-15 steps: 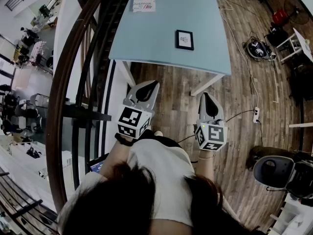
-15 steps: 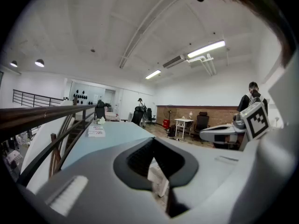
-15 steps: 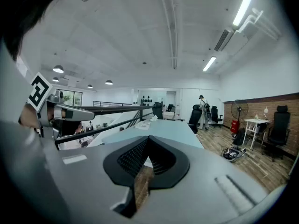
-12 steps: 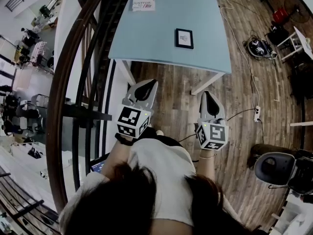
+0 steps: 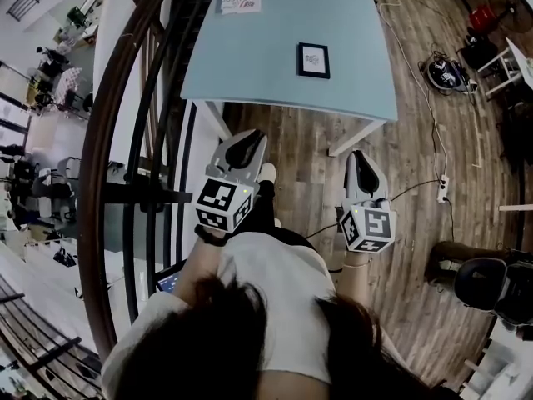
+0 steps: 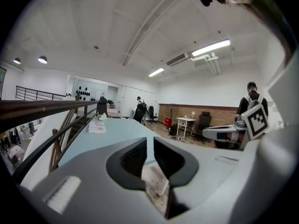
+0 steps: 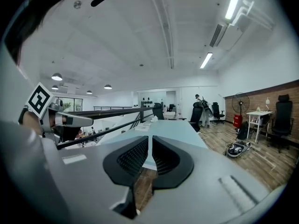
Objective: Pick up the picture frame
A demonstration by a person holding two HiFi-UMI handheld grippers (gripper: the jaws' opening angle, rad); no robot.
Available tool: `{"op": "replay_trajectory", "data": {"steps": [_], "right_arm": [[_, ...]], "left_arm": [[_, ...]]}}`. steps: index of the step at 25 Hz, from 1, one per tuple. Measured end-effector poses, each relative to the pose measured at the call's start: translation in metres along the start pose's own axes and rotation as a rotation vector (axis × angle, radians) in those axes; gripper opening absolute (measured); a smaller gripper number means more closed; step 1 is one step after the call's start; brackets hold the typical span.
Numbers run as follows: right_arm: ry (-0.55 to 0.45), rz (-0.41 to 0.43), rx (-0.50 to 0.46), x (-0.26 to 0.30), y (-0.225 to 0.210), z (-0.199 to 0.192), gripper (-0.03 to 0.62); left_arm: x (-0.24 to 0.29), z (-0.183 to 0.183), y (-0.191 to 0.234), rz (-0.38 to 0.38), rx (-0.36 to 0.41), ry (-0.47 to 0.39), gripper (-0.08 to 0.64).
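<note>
A: Picture frame [image 5: 314, 60], where was it?
B: Flat on the pale blue worktop [image 5: 250, 48], right of its middle, well apart from both claws.
A: And the claws?
B: The left claw [image 5: 248, 138] and right claw [image 5: 358, 157] were each closed to a slit, holding nothing, over the wooden floor [image 5: 300, 152] short of the worktop.

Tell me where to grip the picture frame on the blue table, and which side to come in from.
The picture frame lies flat, face up, right of centre on the table. Probably best: come down from above with the right tongs, shut now, opened across its two side borders. Lying flat, it offers a level approach nothing to pinch.
</note>
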State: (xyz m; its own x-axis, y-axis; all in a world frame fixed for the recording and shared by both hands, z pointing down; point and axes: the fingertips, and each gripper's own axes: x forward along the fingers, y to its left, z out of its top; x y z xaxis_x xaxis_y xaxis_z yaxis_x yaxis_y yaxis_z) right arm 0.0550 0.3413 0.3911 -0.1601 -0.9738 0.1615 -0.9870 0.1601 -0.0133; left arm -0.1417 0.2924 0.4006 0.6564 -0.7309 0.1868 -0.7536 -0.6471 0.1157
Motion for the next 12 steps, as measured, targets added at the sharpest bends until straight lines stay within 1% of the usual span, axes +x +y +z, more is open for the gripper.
{"op": "replay_trajectory", "data": {"steps": [3,5,12], "right_arm": [[0.008,0.006,0.009,0.010,-0.003,-0.002,0.008],[0.015,0.013,0.025,0.024,-0.009,-0.002,0.045],[0.039,0.034,0.046,0.116,-0.040,0.007,0.063]], "left_arm": [[0.011,-0.002,0.004,-0.008,-0.006,0.003,0.059],[0.026,0.000,0.010,-0.012,-0.007,0.006,0.060],[0.110,0.014,0.056,-0.018,-0.025,0.027,0.063]]}}
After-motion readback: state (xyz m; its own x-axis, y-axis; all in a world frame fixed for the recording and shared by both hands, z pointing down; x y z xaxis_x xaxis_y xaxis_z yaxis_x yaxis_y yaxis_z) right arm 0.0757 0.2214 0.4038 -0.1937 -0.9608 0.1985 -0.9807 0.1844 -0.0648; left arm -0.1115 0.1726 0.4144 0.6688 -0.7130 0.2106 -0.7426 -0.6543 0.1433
